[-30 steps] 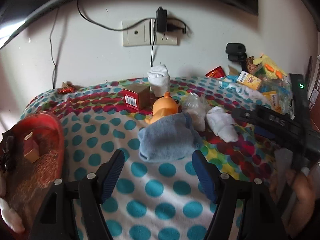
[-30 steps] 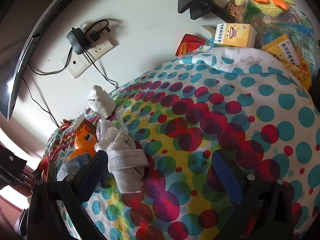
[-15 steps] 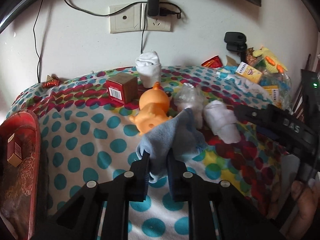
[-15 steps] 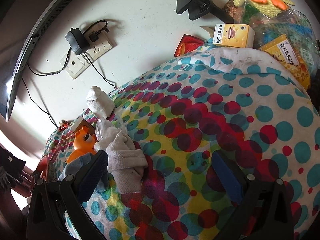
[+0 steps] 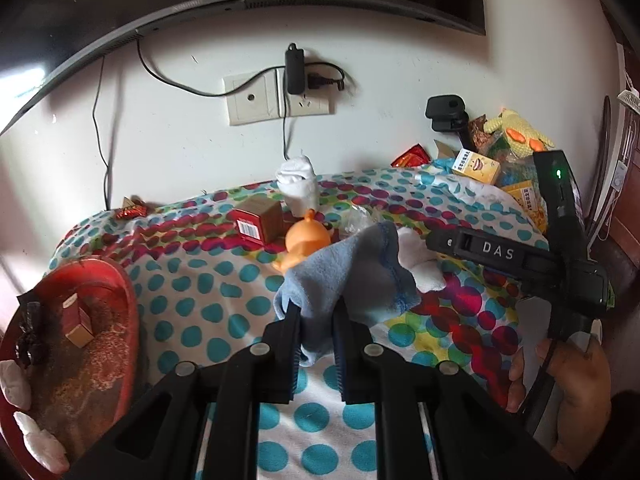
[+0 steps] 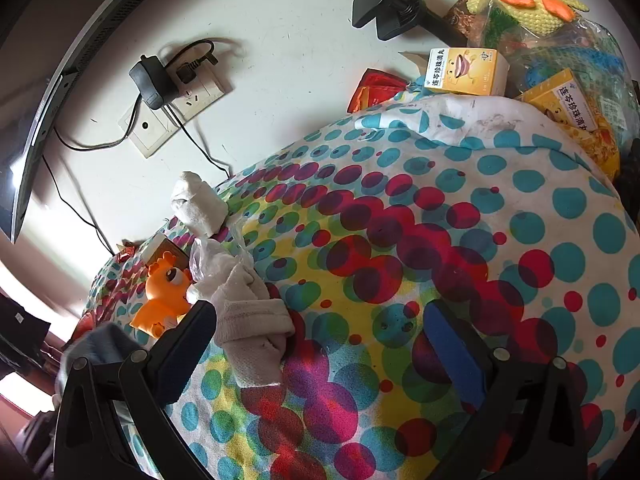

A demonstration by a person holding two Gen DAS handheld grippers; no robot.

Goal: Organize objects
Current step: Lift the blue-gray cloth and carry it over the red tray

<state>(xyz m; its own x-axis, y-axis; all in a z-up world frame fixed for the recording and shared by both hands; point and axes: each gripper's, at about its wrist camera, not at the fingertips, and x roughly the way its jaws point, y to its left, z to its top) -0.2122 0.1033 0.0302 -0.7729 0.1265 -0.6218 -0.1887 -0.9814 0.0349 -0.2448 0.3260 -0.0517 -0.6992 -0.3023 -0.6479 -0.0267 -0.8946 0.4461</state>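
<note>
My left gripper is shut on a light blue cloth and holds it lifted above the dotted tablecloth. Behind the cloth lie an orange toy, a white sock, a crinkled plastic bag, a red-brown box and a rolled white sock. My right gripper is open and empty over the cloth-covered table, its left finger beside the white sock. The orange toy and blue cloth show at its left.
A red tray with a small box and white pieces sits at the left. Medicine boxes, snack packets and a knitted yellow toy crowd the back right corner. A wall socket with charger is behind.
My left gripper closed on the blue cloth and lifted it up and back off the table. The right gripper stayed open and nearly still.
</note>
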